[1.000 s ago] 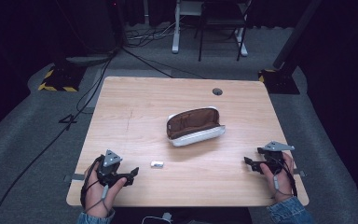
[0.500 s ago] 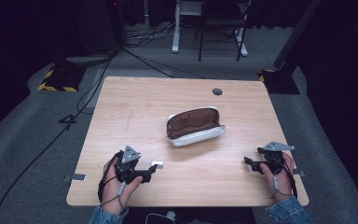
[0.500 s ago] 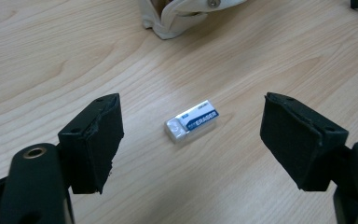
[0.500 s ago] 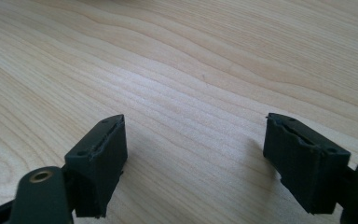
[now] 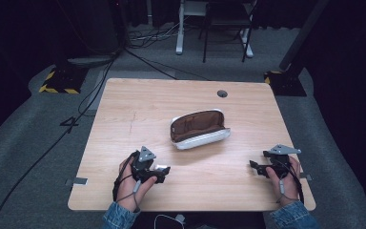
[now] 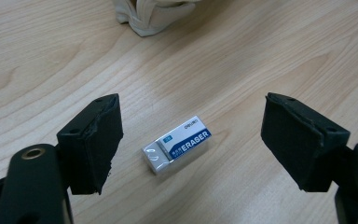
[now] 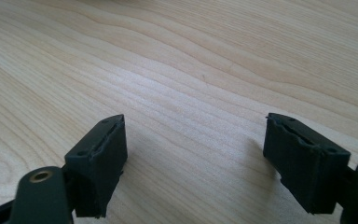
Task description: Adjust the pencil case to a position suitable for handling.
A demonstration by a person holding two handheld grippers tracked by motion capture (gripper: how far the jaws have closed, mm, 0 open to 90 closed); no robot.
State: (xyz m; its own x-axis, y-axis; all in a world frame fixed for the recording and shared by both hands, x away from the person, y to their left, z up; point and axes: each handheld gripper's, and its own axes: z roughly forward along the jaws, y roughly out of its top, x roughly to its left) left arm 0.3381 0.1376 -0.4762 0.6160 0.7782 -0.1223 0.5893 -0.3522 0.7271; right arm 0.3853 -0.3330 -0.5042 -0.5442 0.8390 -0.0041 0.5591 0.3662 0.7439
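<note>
Your left gripper stands wide open astride the eraser, which lies flat on the tabletop near the open pouch; you are at the reach step; next, lower and close squarely; your right gripper rests open, empty.

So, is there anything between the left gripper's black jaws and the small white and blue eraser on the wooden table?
Nothing visible does. The small white and blue eraser lies flat on bare wood between the open jaws of the left gripper, touching neither. The open white pencil case sits farther away.
</note>
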